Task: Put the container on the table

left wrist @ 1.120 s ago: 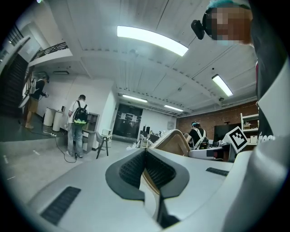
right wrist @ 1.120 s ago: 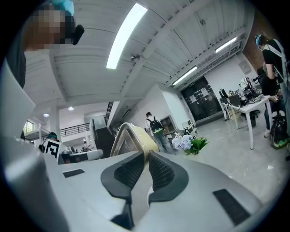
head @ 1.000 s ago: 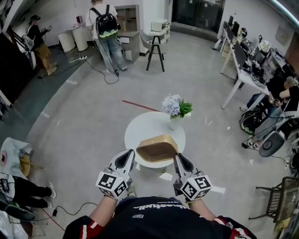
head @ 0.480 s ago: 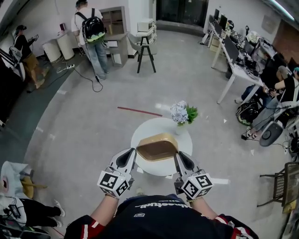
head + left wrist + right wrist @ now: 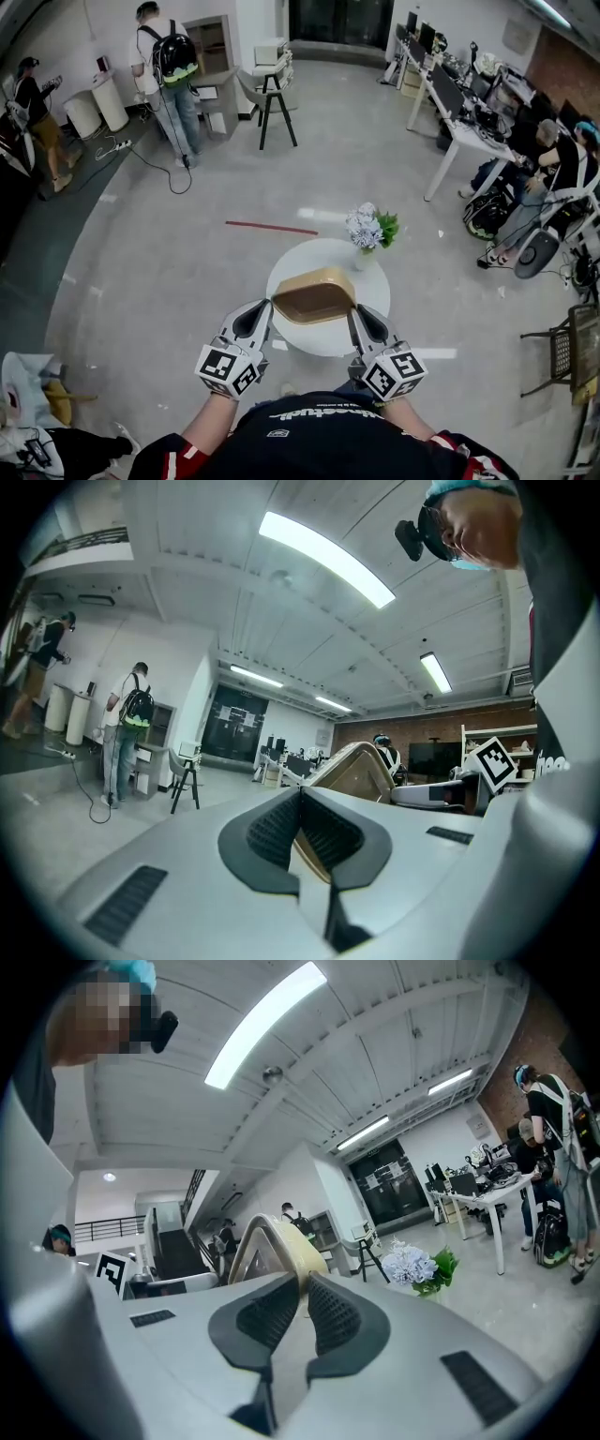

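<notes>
Two grippers carry the tan container (image 5: 314,295) between them: the left gripper (image 5: 266,307) is clamped on its left rim, the right gripper (image 5: 354,311) on its right rim, each rim pinched between the jaws. Opposed grips hold it level (one grip alone would likely let it tip). It sits over the round table (image 5: 323,339), toward the near edge, clear of the flower vase (image 5: 367,231) at the far edge; whether its base touches the tabletop cannot be told.
</notes>
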The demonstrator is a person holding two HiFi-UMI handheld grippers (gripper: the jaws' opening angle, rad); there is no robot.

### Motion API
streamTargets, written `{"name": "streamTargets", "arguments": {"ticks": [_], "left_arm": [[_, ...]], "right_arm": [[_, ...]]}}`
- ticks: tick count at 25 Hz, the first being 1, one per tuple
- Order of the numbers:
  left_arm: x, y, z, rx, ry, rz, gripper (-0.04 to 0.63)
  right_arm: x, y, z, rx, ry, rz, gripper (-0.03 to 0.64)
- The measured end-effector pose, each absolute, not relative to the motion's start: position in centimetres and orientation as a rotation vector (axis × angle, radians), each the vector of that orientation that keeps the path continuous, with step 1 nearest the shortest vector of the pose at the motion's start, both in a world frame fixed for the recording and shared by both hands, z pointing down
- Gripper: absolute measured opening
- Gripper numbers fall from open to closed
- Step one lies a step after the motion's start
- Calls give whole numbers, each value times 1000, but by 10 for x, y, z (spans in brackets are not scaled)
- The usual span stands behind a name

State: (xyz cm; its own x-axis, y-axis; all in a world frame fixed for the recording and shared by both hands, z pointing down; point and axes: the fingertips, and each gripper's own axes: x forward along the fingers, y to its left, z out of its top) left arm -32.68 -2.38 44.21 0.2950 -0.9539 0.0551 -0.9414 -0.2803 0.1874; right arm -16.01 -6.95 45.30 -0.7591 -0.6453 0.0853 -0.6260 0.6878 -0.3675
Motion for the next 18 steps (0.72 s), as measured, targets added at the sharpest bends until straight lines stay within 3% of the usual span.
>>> {"name": "streamTargets", "arguments": {"ticks": [18], "left_arm": [[-259,-90,435,2376,-1743,-195,23]], "right_arm": [[-100,-137,442,-1019,2885,-542,54]]}}
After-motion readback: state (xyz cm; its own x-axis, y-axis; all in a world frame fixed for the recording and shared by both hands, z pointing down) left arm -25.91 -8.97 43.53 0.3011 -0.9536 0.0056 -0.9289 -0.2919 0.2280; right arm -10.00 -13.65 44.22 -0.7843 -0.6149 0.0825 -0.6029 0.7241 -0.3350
